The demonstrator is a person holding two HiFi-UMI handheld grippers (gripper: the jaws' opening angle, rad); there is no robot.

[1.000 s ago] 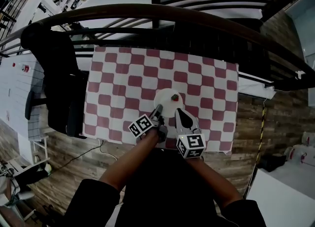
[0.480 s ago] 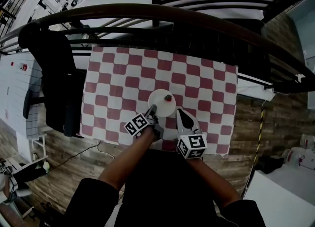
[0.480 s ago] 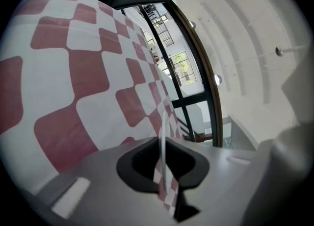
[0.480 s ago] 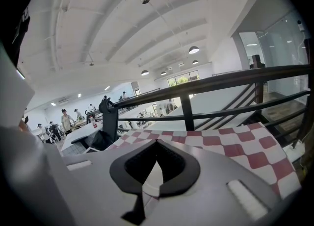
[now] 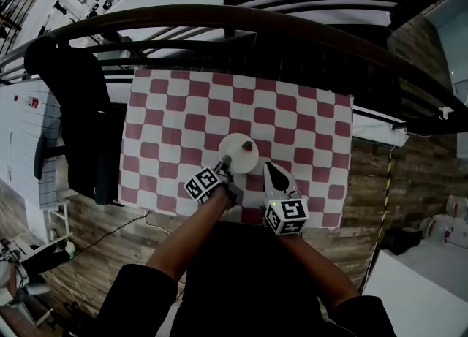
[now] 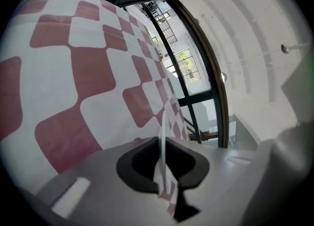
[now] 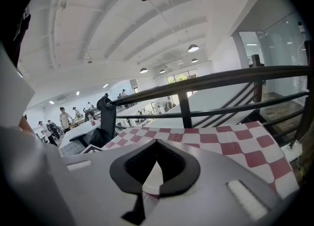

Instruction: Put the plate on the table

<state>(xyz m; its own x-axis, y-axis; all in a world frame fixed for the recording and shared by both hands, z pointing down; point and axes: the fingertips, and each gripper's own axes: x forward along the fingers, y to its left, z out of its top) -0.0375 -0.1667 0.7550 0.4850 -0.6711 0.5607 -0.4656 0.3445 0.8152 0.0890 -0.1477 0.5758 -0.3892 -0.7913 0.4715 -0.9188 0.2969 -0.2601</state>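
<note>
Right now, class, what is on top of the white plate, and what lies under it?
On the plate sits one small red item. The left gripper clamps its near rim. Below is the checked tablecloth; the patch directly beneath is covered.

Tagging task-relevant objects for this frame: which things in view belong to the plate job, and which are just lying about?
In the job:
- plate, rim clamped in the left gripper
- checkered table, where it goes
- small red item, sitting on the plate

Just about:
- right gripper, shut, holding nothing
- black garment beside the table
- railing beyond it
</note>
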